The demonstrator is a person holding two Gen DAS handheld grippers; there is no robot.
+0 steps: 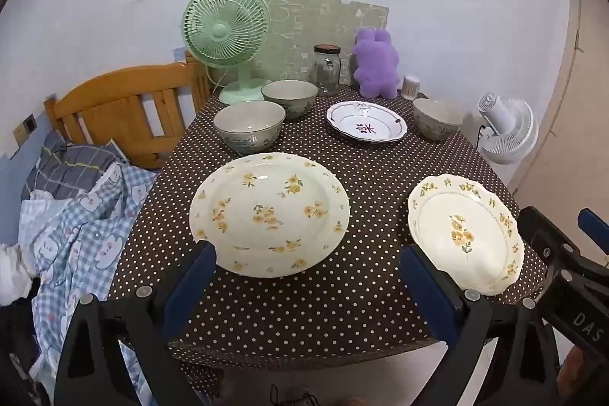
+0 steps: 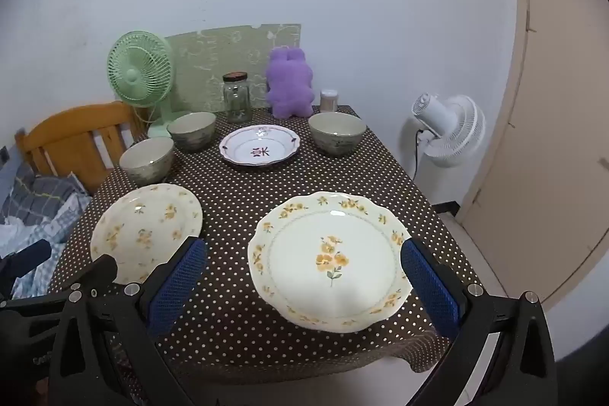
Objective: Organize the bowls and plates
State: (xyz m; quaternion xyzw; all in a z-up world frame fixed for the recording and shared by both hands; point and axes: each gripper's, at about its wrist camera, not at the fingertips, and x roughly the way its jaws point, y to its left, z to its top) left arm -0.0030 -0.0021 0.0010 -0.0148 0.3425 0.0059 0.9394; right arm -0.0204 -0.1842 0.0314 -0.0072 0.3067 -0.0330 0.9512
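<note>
Near the table's front edge, the round plate lies ahead of the left gripper — jaws wide, empty; the scalloped plate sits toward the front right corner, ahead of the wide-open, empty right gripper, the nearer one.

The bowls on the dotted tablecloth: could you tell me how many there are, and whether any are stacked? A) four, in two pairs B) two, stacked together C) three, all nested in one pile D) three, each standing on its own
D: one bowl and a second bowl stand at the left, a third bowl stands at the right, none nested.
</note>
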